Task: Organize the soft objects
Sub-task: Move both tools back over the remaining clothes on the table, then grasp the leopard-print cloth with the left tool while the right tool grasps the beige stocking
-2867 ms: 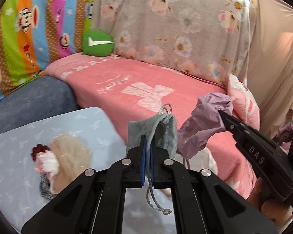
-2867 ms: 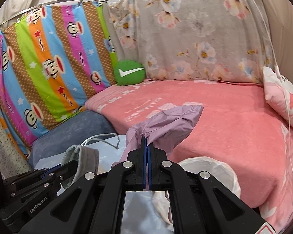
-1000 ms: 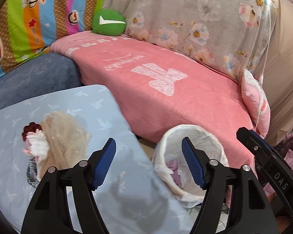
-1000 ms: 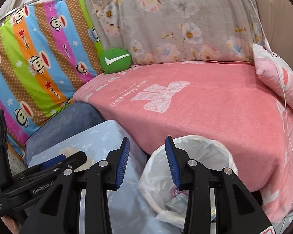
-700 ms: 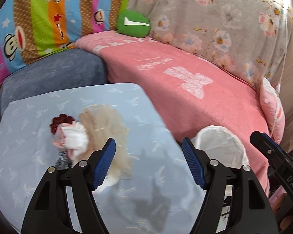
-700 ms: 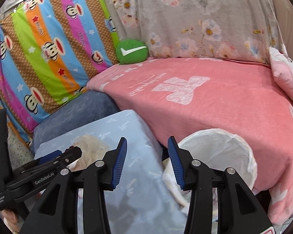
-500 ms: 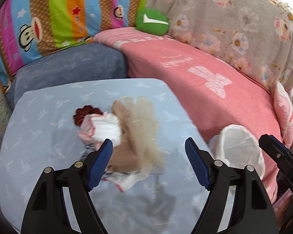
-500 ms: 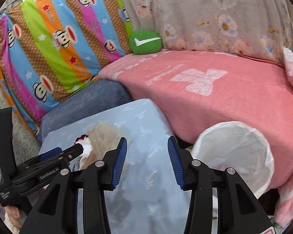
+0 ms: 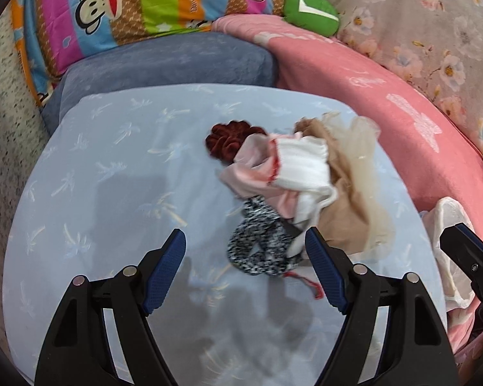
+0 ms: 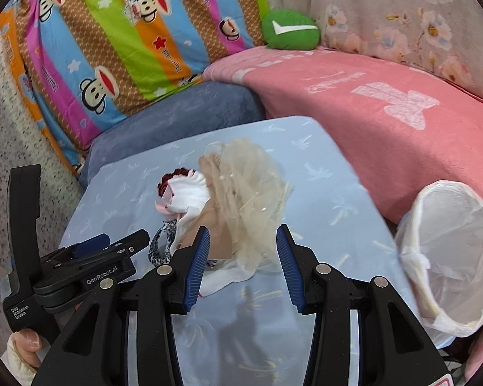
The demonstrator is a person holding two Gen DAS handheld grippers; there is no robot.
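The grey pouch and purple garment were released; both emptied grippers, left gripper [image 9: 245, 267] and right gripper [image 10: 241, 267], were swung from the bin [image 10: 447, 257] to the clothing pile [image 9: 293, 186].
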